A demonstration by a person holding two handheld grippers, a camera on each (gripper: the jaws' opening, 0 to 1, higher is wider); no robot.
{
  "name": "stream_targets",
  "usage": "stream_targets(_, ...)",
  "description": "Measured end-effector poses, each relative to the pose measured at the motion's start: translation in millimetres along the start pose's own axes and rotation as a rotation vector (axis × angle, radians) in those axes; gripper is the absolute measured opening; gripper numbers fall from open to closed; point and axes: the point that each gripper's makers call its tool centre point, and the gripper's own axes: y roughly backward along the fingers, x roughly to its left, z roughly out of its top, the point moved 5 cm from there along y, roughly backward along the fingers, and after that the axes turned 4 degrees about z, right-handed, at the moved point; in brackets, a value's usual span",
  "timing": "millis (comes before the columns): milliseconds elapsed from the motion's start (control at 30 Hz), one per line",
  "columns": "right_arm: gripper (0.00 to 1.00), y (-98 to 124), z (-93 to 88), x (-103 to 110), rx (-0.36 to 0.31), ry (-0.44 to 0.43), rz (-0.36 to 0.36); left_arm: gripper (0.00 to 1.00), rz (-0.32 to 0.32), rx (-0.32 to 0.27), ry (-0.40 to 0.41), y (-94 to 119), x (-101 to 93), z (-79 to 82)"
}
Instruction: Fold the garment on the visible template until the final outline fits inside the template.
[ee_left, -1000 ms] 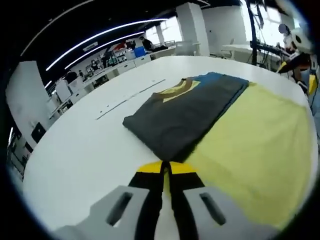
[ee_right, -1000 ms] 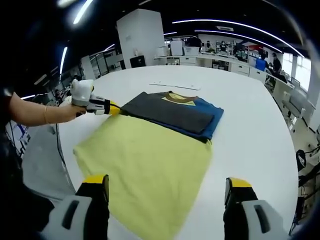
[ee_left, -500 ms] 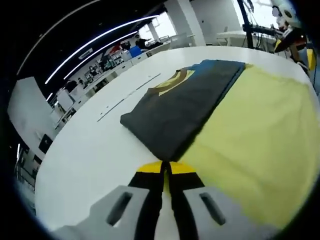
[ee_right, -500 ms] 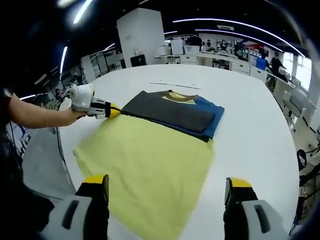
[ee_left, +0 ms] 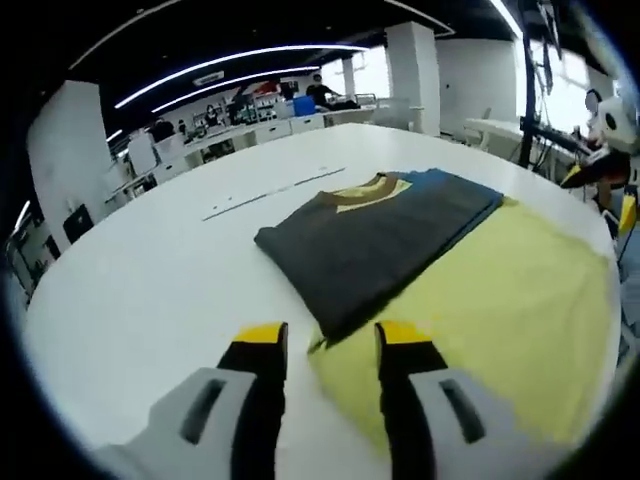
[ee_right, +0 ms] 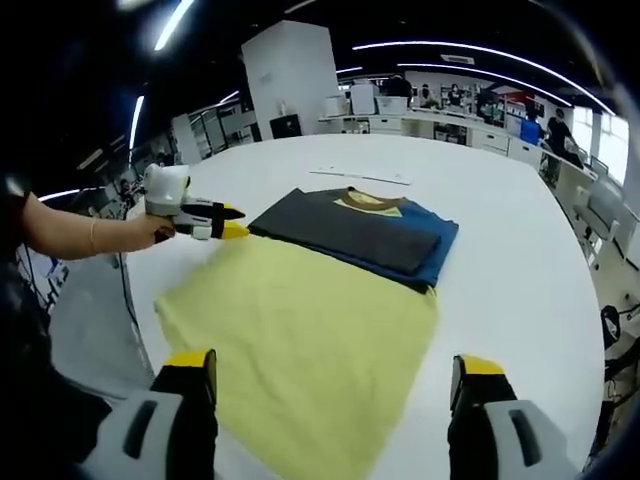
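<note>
Left gripper view showed the left gripper (ee_left: 330,345) with jaws now parted and empty; half a second before they were pinched shut at the dark shirt's (ee_left: 375,235) near corner. That release suggested the fold was laid down. The shirt lay at twelve o'clock from the jaws, on the far part of the yellow sheet (ee_left: 500,310) on the white table (ee_left: 130,290). The right gripper (ee_right: 335,385) stood wide and empty at six o'clock. The sheet's near edge was cut off there.
</note>
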Motion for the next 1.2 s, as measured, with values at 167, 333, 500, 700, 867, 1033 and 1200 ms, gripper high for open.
stream_targets(167, 0.98, 0, -8.8, 3, 0.039, 0.073, 0.040, 0.50, -0.048, -0.017, 0.009, 21, -0.3, -0.2)
stream_targets(333, 0.97, 3, -20.3, 6, 0.073, 0.091, 0.075, 0.60, -0.111, -0.012, -0.004, 44, -6.2, -5.9)
stream_targets(500, 0.96, 6, -31.5, 12, 0.105, 0.116, 0.124, 0.64, -0.180, 0.011, -0.017, 63, -18.5, -14.7)
stream_targets(700, 0.90, 11, -44.8, 19, 0.150, 0.163, 0.181, 0.65, -0.280, 0.029, -0.047, 83, -36.6, -24.4)
stream_targets(867, 0.80, 14, -53.7, 24, 0.195, 0.194, 0.222, 0.63, -0.362, 0.052, -0.093, 98, -51.0, -34.6)
stream_targets(1033, 0.69, 15, -60.5, 27, 0.223, 0.231, 0.250, 0.56, -0.429, 0.094, -0.148, 110, -61.3, -48.1)
stream_targets(1200, 0.60, 16, -68.0, 30, 0.258, 0.239, 0.266, 0.51, -0.482, 0.121, -0.191, 118, -71.8, -57.5)
